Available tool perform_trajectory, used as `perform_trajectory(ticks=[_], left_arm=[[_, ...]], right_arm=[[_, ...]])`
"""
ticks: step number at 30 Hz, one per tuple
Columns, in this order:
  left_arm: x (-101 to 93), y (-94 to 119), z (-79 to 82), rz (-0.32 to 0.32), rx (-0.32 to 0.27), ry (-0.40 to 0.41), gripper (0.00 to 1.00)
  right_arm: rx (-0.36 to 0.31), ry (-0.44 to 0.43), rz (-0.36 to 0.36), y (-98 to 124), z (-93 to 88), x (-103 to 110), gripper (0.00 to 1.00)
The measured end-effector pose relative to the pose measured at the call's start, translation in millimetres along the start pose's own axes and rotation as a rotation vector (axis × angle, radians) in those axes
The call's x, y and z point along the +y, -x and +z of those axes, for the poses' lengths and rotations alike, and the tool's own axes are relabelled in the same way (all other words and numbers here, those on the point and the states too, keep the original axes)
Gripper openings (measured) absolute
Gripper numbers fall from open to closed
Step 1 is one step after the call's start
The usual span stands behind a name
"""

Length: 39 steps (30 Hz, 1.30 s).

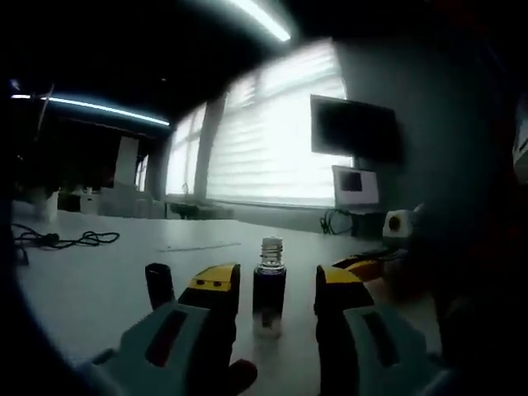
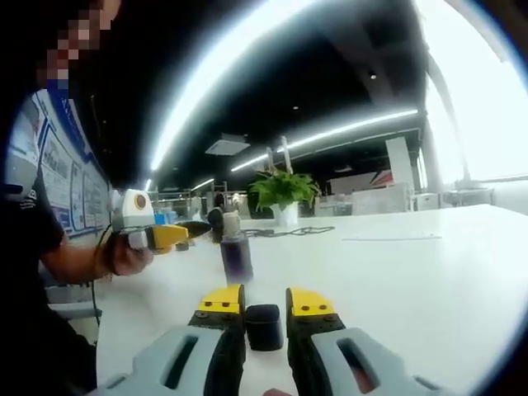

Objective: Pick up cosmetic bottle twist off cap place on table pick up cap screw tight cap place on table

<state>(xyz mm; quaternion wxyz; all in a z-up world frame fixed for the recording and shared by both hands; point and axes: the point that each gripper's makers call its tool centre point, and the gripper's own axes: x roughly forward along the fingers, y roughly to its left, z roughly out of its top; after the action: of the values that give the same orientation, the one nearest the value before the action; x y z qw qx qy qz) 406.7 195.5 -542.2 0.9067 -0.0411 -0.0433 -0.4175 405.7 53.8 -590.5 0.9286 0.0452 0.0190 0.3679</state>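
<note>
in the left gripper view, a black cable (image 1: 58, 239) lay on the white tabletop (image 1: 99, 280) far off to the left of the left gripper (image 1: 276, 289). that gripper's yellow-tipped jaws stood apart, open, with the small dark cosmetic bottle with a clear threaded neck (image 1: 269, 285) standing upright on the tabletop between them, just ahead; whether either jaw touched it could not be told. the bottle's neck was bare, the cap off. past the right jaw, the other gripper's yellow tip (image 1: 363, 266) came in from the right.

in the right gripper view, a person's hand (image 2: 124, 256) held the left gripper (image 2: 169, 235) at the left, beyond the right gripper's jaws. the dark bottle (image 2: 237, 256) stood upright on the tabletop (image 2: 396, 272) straight ahead of the right gripper (image 2: 265, 318), a little left of its centre line and apart from it. the right gripper's jaws were closed on the small black round cap (image 2: 264, 326), pinched between the yellow tips. a green potted plant in a white pot (image 2: 283, 194) stood farther back, slightly right of the jaws.
</note>
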Motion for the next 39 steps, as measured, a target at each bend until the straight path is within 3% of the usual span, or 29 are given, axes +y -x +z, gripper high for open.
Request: perform_trajectory(ticks=[8, 19, 34, 39], left_arm=[[1.0, 17, 5.0, 0.009, 0.010, -0.060, 0.26], [13.7, 34, -10.1, 0.051, 0.051, -0.076, 0.25], [9.5, 56, -37.1, 0.071, 0.131, -0.082, 0.24], [11.0, 61, -38.4, 0.088, 0.139, -0.082, 0.23]], right_arm=[[-0.006, 0.002, 0.004, 0, 1.3, 1, 0.14], [0.034, 0.100, -0.005, 3, 0.9, 13, 0.15], [0.087, 0.149, -0.095, 46, -1.0, 21, 0.15], [0.105, 0.148, -0.101, 57, -2.8, 21, 0.16]])
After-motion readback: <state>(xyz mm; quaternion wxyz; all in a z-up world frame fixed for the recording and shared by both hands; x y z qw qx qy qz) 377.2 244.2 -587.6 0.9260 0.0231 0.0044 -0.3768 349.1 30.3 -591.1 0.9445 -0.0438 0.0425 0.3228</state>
